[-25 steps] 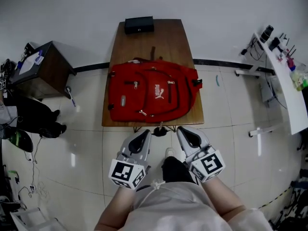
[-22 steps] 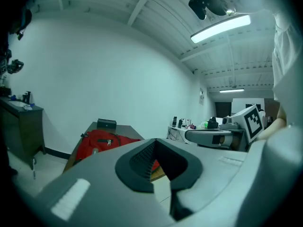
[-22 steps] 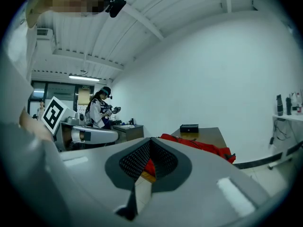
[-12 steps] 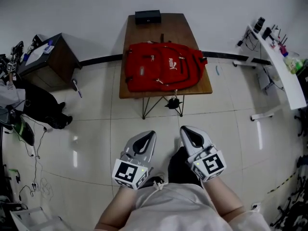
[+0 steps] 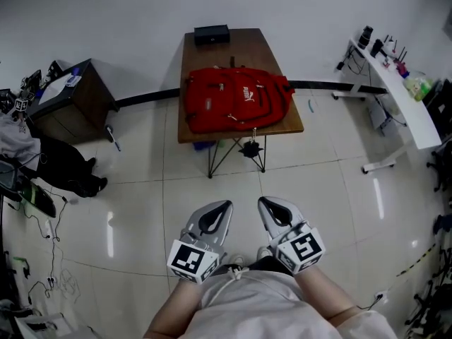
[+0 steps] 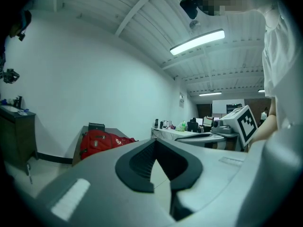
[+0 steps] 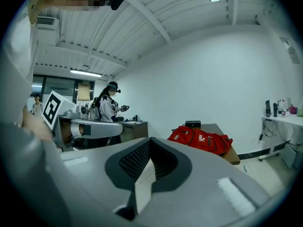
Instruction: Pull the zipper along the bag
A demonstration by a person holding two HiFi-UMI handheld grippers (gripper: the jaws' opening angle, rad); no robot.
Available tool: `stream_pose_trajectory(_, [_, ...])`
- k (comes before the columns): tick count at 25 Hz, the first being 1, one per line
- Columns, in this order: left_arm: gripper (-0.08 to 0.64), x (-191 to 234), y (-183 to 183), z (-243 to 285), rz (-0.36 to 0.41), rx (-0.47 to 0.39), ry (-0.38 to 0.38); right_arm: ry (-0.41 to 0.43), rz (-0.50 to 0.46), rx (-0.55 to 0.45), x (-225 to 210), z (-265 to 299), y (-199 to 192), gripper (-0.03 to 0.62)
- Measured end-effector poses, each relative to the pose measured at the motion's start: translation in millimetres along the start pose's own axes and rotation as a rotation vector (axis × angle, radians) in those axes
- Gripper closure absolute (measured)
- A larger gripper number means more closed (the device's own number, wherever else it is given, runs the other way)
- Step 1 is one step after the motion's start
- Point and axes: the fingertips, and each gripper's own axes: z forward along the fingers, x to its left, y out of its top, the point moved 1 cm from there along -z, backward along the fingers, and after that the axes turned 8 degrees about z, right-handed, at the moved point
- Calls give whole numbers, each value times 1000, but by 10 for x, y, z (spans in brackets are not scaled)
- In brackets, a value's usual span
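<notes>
A red backpack (image 5: 236, 101) lies flat on a small wooden table (image 5: 244, 48) far ahead of me, across a stretch of tiled floor. It shows small in the left gripper view (image 6: 102, 142) and in the right gripper view (image 7: 201, 138). My left gripper (image 5: 216, 210) and right gripper (image 5: 271, 206) hang side by side close to my body, well short of the table. Both are shut with nothing between their jaws, as the left gripper (image 6: 155, 144) and right gripper (image 7: 150, 144) show in their own views. I cannot make out the zipper pulls from here.
A black box (image 5: 212, 34) sits at the table's far end. A dark cabinet (image 5: 67, 101) and a black bag (image 5: 60, 168) stand at the left, a white desk (image 5: 395, 83) with bottles at the right. Another person (image 7: 108, 108) stands by a desk.
I have backed away from the table: the backpack, right in front of the grippers a second ago, now lies far ahead. Both grippers stay shut and low.
</notes>
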Motion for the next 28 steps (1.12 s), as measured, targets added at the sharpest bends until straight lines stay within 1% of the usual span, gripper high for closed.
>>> stream_pose_trajectory(6, [554,-88,-25,-72,-8,5,0,-13,-34,1,48,-137,-64,584])
stream_pose_trajectory(10, [554,-136,-64,-63,-14,9,6,-26,-20,11,4,-222,-100,585])
stream_pose_trajectory(13, [554,-198,-104,-63,-17,18,-1,-35,-36,11,-8,-276,-96,584])
stream_pose_trajectory(21, [554,-194,-42,-80,-10,11,3,-47,-77,29,30,-271,-104,584])
stream_pose_trajectory(23, [554,-223,-46,-86,-10,10,0,-50,-71,23,27,-291,-114,584])
stream_pose_trajectory(28, [554,-285,-62,-91,-15,4,-15,-57,-19,11,31,-309,-108,584])
